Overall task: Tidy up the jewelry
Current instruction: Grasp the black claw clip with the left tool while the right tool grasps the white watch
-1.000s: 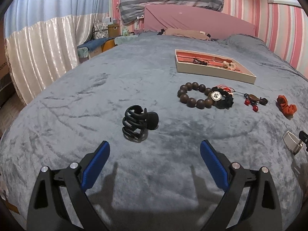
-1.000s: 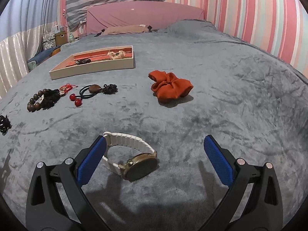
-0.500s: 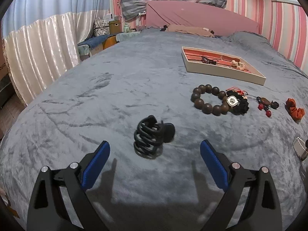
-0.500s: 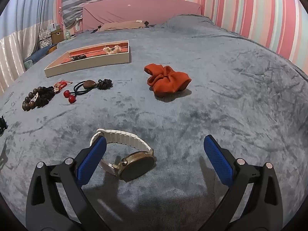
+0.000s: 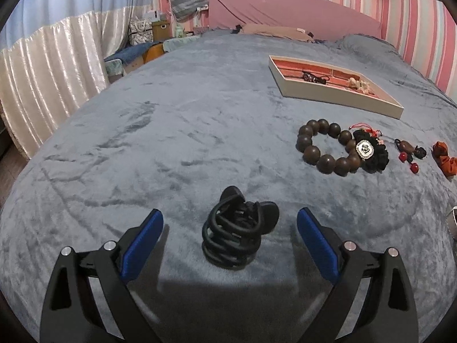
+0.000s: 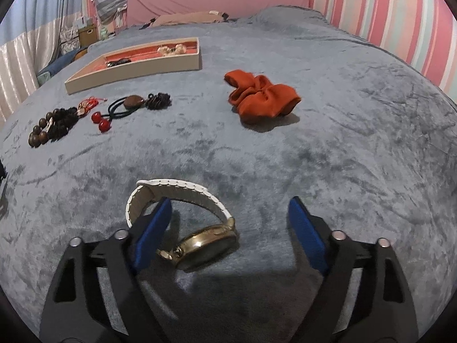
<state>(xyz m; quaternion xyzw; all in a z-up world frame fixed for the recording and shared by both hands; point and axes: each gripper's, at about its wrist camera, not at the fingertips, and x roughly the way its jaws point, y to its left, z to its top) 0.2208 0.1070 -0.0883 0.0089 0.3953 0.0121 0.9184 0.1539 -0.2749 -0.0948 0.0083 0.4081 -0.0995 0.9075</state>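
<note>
A black hair claw (image 5: 238,230) is seen lying on the grey blanket of the bed (image 5: 171,143), between the wide-apart blue pads of the left tool (image 5: 230,238); neither pad is touching it. Farther toward the head of the bed, a bracelet of dark wooden beads (image 5: 324,148) is laid touching a black rosette with a silver centre (image 5: 368,151), and just beside these a hair tie with red beads (image 5: 408,154) is found. An orange scrunchie (image 6: 261,98) is placed nearer the right edge of the bed. A cream tray with a pink lining (image 5: 337,93) is set beyond them, near the pillow end, with a dark item and a pale item inside.

A gold watch with a white strap (image 6: 200,228) is lying on its side between the spread pads of the right tool (image 6: 230,235). The left pad is seen in front of the strap loop; contact cannot be judged. Nothing is gripped by either tool.
</note>
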